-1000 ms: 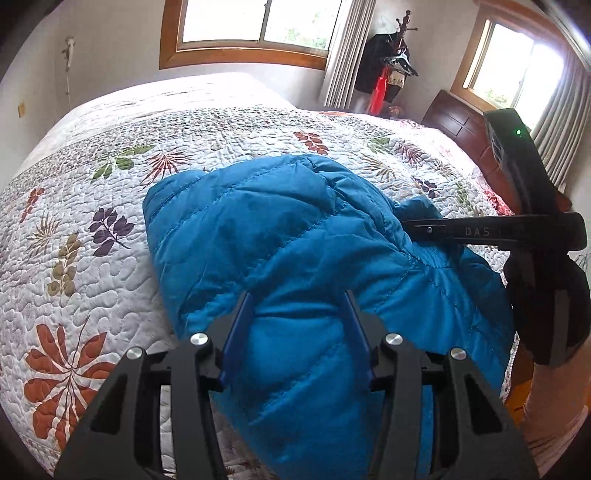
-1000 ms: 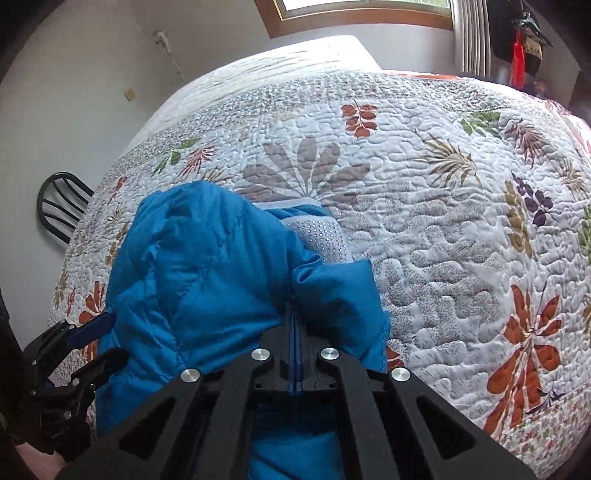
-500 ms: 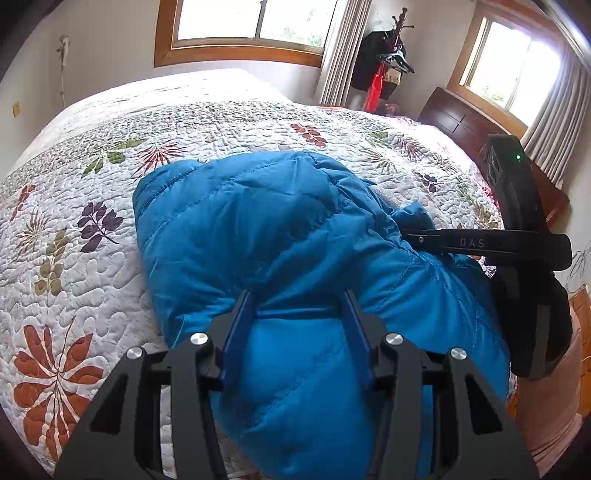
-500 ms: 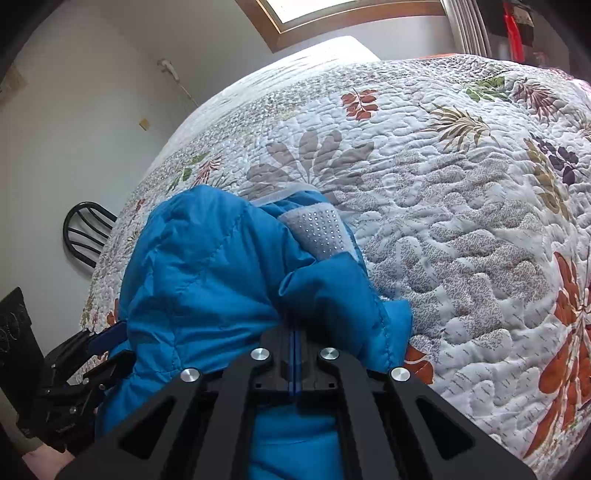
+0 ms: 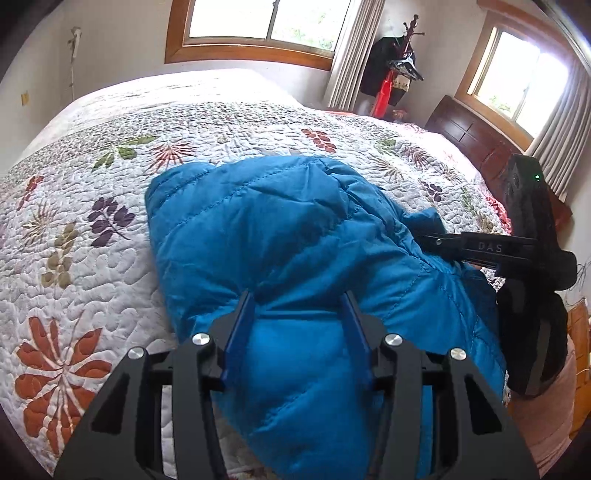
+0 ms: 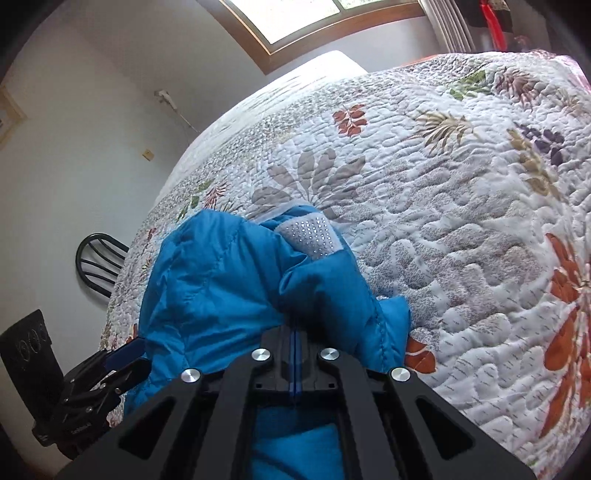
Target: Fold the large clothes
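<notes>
Blue jacket: quilted puffer [image 5: 280,236], bundled on the floral quilt [image 5: 74,229] near the bed's close edge, right in front of both your grippers.
Left gripper: your left gripper [image 5: 299,299] has its two blue-lined fingers [image 5: 242,314] spread around a thick fold of the jacket; fabric fills the gap and bulges past both pads (so you are clamped on that fold).
Right gripper: your right gripper [image 6: 296,332] has its jaws pressed together, with a thin edge of the jacket [image 6: 229,280] pinched in the seam between them; padding mounds up just ahead of the tips.
Jacket vs grippers: the bulk lies ahead of and under both, your left hold on one end of the near hem, your right on the other.
Long axis: runs from the near bed edge away toward the far window [image 5: 258,22], folded end farthest from you.
Lining: a pale dotted patch [image 6: 310,236] shows at the far end, facing up.
</notes>
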The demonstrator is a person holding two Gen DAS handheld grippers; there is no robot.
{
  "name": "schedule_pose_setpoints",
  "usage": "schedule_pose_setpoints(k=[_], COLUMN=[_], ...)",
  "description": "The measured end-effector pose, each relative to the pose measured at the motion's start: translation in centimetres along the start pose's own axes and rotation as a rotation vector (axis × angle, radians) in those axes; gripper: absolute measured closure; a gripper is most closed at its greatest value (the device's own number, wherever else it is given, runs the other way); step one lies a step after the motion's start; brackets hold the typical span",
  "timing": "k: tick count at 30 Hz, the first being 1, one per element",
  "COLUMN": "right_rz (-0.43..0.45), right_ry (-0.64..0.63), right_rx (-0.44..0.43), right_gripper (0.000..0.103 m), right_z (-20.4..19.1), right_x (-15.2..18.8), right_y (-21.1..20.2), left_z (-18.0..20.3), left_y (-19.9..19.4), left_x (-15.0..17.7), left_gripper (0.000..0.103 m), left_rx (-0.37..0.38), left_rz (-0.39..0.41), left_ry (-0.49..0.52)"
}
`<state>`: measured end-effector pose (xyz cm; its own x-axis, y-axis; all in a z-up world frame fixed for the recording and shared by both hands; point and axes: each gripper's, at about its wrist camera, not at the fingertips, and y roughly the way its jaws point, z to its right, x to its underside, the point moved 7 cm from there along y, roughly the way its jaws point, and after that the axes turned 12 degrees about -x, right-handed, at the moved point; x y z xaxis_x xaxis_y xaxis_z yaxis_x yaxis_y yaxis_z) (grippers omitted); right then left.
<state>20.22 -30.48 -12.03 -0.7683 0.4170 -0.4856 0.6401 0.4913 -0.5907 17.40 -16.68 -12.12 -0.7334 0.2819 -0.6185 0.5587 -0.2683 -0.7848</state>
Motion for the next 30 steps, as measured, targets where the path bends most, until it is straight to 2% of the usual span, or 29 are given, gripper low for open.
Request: schedule_pose_setpoints(k=[2, 6, 9, 14, 17, 22, 26, 30], right_rz=[0.023, 0.032, -0.015, -0.128, -0.171, -0.223, -0.233, -0.215], right_ry=[-0.048, -0.172, -0.254, -0.367, -0.396, -0.417, -0.384, -0.379], right_rx=[0.046, 0.081, 0.128, 0.172, 0.193, 0.243, 0.206, 0.198], right_gripper=[0.097, 0.096, 0.096, 0.096, 0.096, 0.096, 0.098, 0.098], right_z=[-1.8, -6.3, -9.2, -12.1, -12.2, -10.8, -8.6, -8.3], right_x=[0.0, 0.9, 2.2, 4.8, 5.9, 7.1, 7.8, 8.2], right_y=[-1.9, -4.6, -4.9, -3.2, -1.9, -0.1, 2.0, 2.1], left_z=[-1.1, -2.9, -2.8, -0.9, 0.3, 1.3, 1.7, 1.5], left_y=[-1.8, -5.2, -6.6, -6.9, -5.7, -2.1, 0.2, 0.6], left_x=[-0.3, -0.5, -0.3, 0.2, 0.6, 1.8, 3.0, 3.3], left_gripper=[0.055, 0.051, 0.051, 0.051, 0.053, 0.054, 0.053, 0.054], left_rx=[-0.012, -0.004, -0.035, 0.032, 0.038, 0.053, -0.009, 0.003], left_rz=[0.027, 0.062, 0.074, 0.059, 0.052, -0.030, -0.026, -0.035], left_ry=[-0.019, -0.077, -0.085, -0.095, -0.072, -0.036, 0.028, 0.024])
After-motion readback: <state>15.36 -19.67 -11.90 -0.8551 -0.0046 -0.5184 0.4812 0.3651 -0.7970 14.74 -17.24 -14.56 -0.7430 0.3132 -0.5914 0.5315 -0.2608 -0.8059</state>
